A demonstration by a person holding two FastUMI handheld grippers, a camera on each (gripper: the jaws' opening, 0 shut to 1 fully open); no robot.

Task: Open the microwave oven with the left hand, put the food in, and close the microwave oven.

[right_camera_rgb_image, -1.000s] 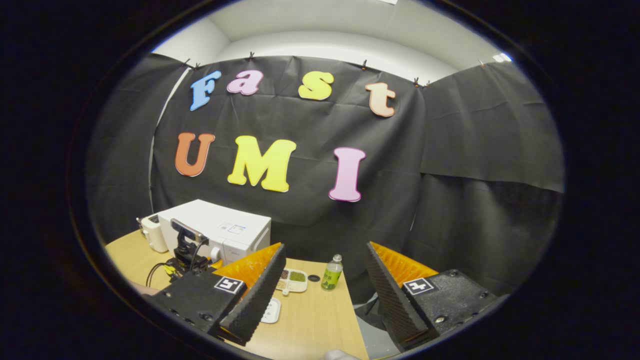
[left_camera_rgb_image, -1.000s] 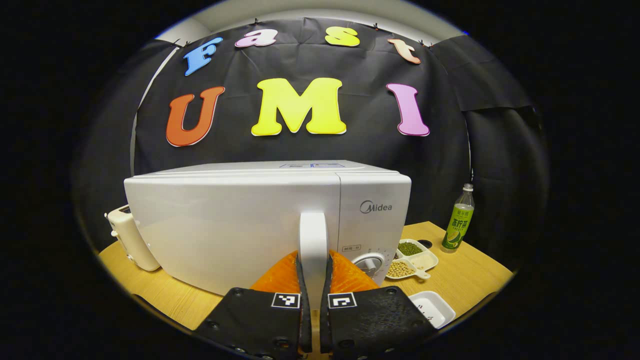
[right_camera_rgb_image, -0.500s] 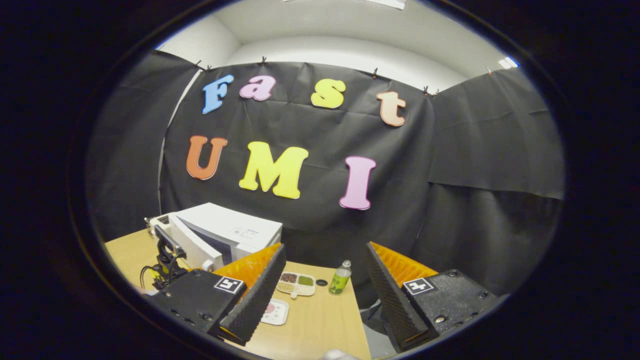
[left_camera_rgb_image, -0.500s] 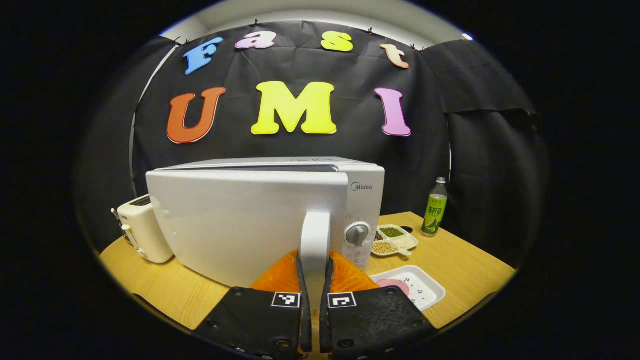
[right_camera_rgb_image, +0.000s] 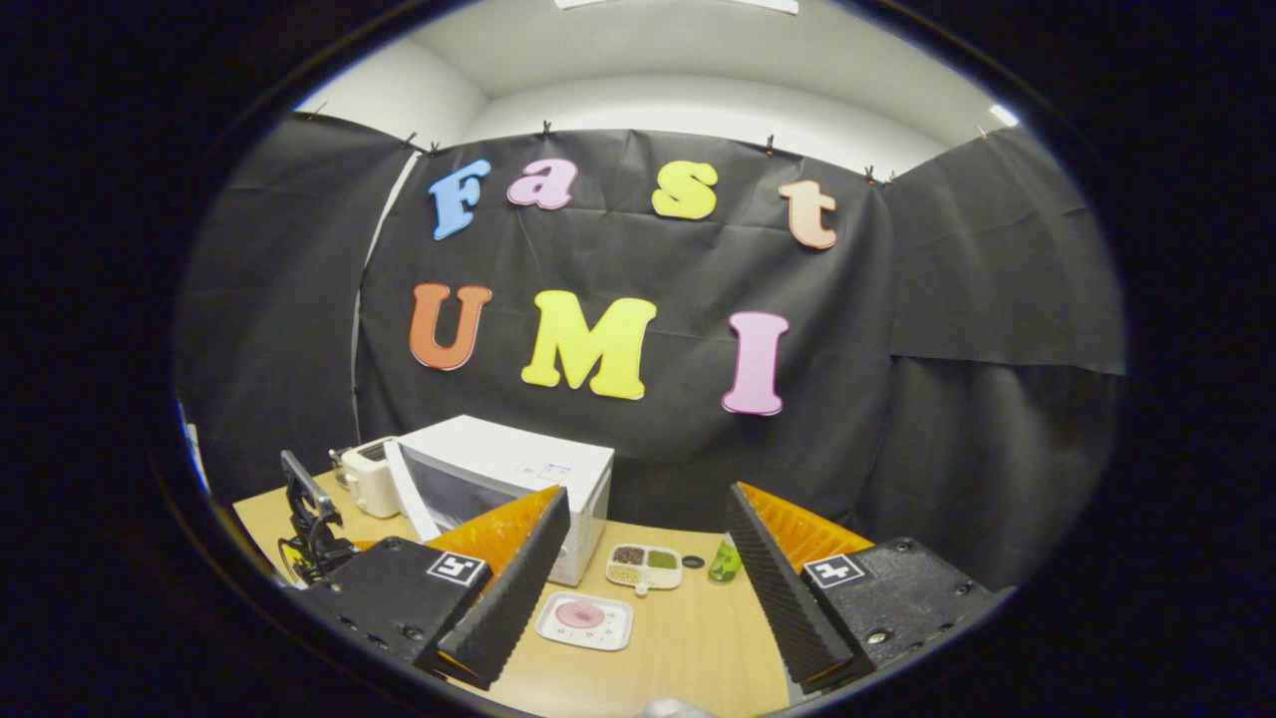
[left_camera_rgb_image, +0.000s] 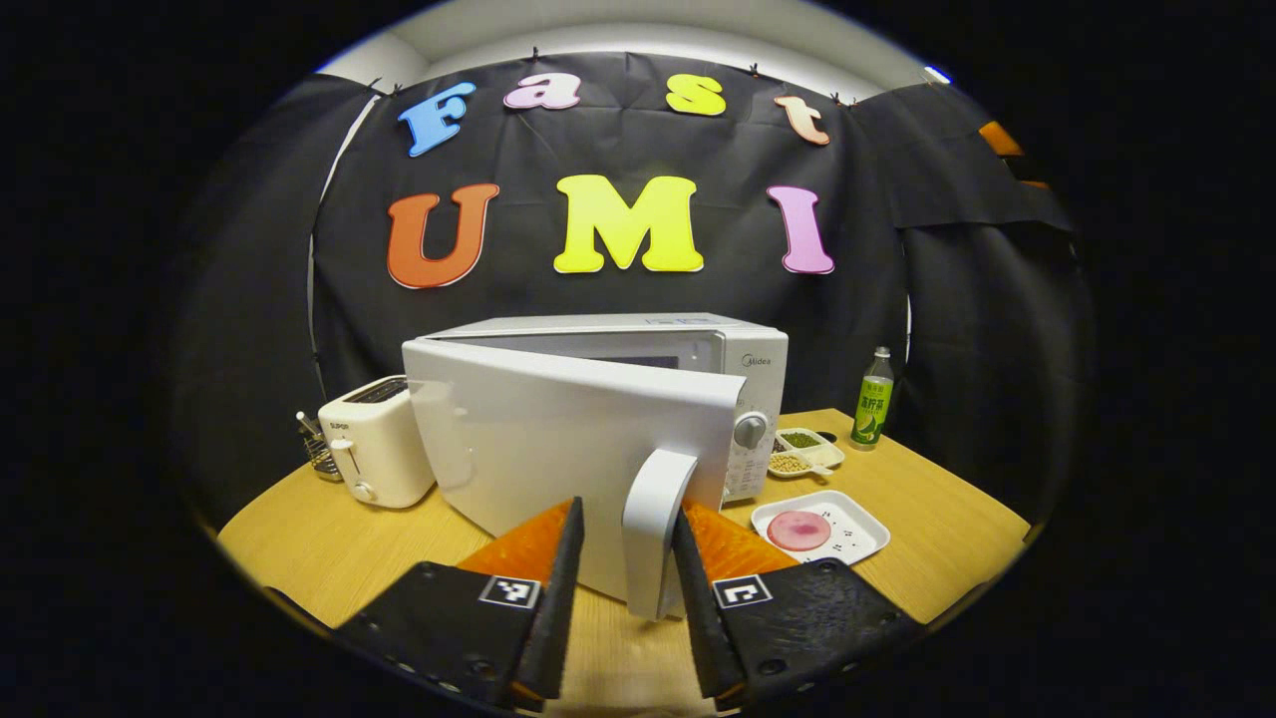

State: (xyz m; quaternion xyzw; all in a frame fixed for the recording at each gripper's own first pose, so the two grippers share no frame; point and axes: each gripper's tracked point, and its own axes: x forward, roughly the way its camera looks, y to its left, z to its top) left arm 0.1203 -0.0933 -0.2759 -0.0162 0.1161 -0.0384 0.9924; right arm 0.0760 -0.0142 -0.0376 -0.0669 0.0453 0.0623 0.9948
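wooden table (left_camera_rgb_image: 927,538): microwave door (left_camera_rgb_image: 558,449) ajar, left gripper (left_camera_rgb_image: 623,558) jaws straddling handle (left_camera_rgb_image: 653,529).

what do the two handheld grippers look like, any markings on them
Both are alike. The left gripper and right gripper each have two wedge-shaped fingers on flat black blocks with screw heads. Each block carries a small square black-and-white tag. The right one's inner finger faces are ribbed.

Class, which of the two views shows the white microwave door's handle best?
The left gripper view: the white door handle stands close between the open left gripper. The right gripper view shows the white microwave far off, door ajar, handle too small to make out.
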